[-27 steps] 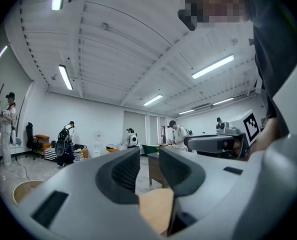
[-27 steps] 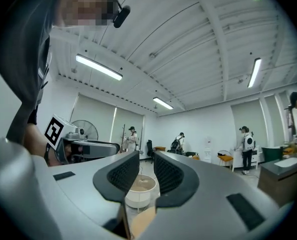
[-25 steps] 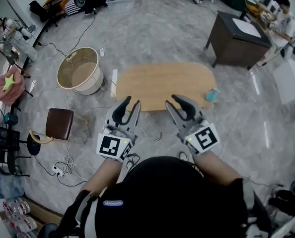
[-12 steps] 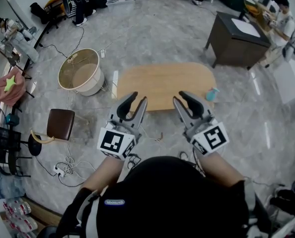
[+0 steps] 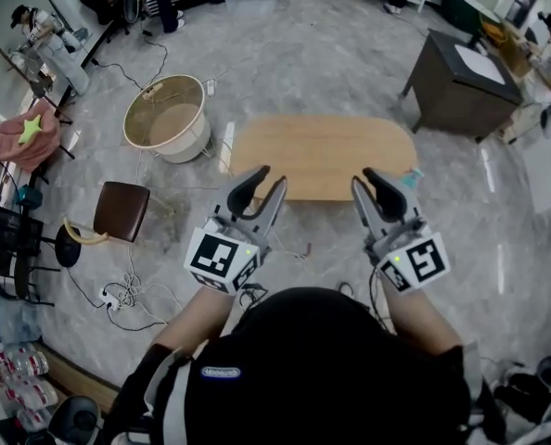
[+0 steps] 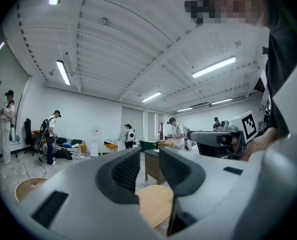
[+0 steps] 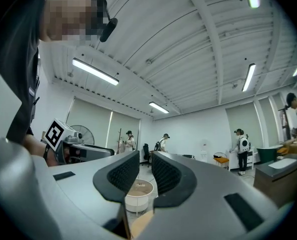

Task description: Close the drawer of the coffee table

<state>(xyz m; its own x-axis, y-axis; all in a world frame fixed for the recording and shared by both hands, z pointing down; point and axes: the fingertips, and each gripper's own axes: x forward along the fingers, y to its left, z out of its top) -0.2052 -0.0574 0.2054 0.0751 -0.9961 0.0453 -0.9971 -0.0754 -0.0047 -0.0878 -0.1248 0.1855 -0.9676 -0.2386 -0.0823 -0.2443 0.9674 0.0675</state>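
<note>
The oval wooden coffee table (image 5: 322, 151) stands on the grey floor ahead of me; from above no drawer shows. A small teal object (image 5: 412, 175) lies at its right end, partly behind my right gripper. My left gripper (image 5: 262, 182) hovers in the air over the table's near left edge, my right gripper (image 5: 387, 184) over its near right edge. Both point level, well above the top and touching nothing. In the left gripper view the jaws (image 6: 148, 171) stand apart with the tabletop (image 6: 156, 204) below. The right gripper view shows its jaws (image 7: 144, 174) apart and empty.
A round beige tub (image 5: 169, 123) stands left of the table, a brown stool (image 5: 122, 209) nearer me, and cables (image 5: 118, 304) trail on the floor. A dark desk (image 5: 466, 77) is at the far right. Several people stand at the room's far side.
Both grippers have risen toward the camera and look larger, the right one drifting right. The head view has shifted a little. The jaws' gaps look the same.
</note>
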